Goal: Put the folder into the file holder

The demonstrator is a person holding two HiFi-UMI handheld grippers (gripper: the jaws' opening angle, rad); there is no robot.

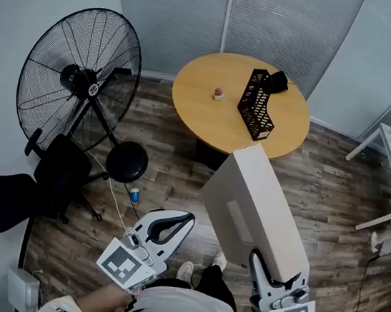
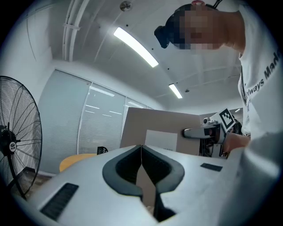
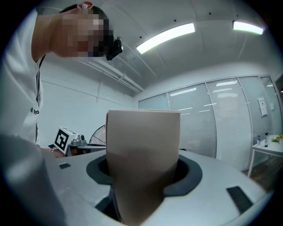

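The round yellow desk [image 1: 207, 121] stands well ahead of the left claw [image 1: 185, 221] and the right claw [image 1: 259, 260]. On it a black mesh file holder [image 1: 257, 104] stands upright on the right claw's side, with a black object [image 1: 277, 82] at its far end. A small pinkish item [image 1: 219, 94] sits apart from both, on the left claw's side. The plank floor [image 1: 335, 186] carries the desk, and a standing fan [image 1: 80, 78] and round black stool [image 1: 127, 161] left of the left claw.
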